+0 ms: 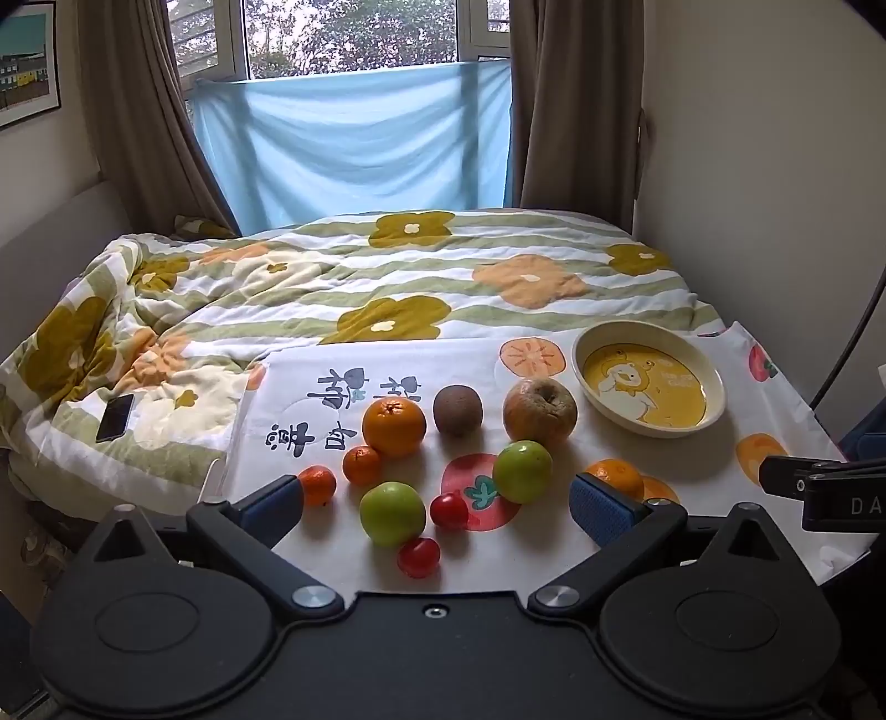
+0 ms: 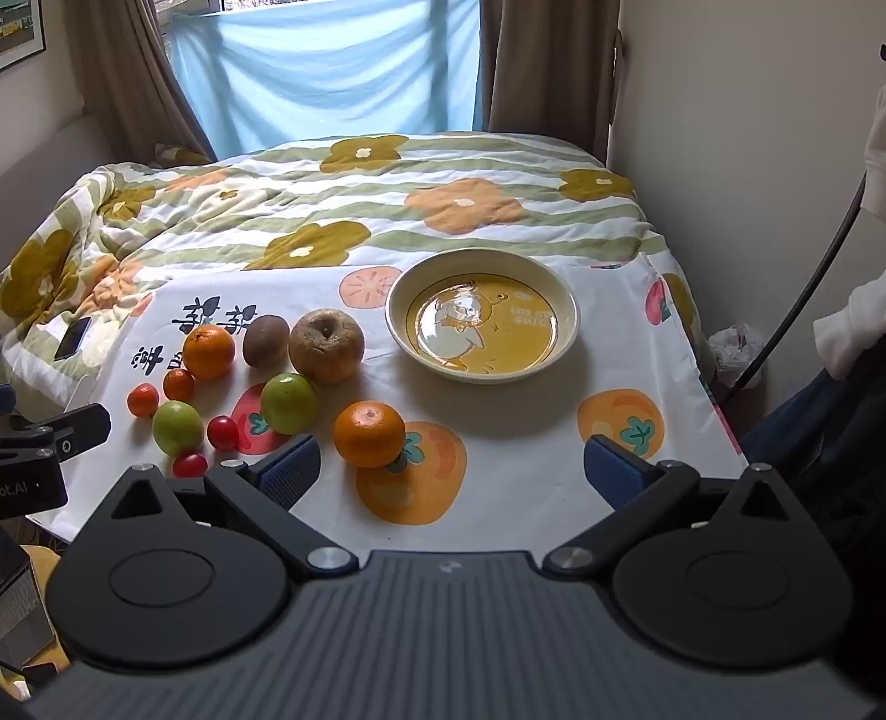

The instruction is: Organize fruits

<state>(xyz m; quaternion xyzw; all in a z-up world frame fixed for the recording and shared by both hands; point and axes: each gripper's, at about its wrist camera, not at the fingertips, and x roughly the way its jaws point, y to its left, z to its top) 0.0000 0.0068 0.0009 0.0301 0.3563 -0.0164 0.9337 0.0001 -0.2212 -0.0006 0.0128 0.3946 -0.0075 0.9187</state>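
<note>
While both grippers hover with jaws spread wide and empty, every fruit lies loose on the printed cloth [image 2: 526, 487], none in the plate [image 2: 570, 324].

Judged from this, the right gripper [image 2: 451, 459] should take the near orange [image 2: 369, 433], which sits just ahead of its left finger: centre the jaws around it, close gently, lift clear, set it down in the plate beyond. The left gripper [image 1: 437, 498] faces the green apples [image 1: 393, 513], cherry tomatoes [image 1: 418, 556] and mandarins [image 1: 361, 465]. The cloth covers a flowered quilt [image 1: 387, 277] on a bed beneath a curtained window [image 1: 354, 33]; soft bedding may let round fruit roll.
</note>
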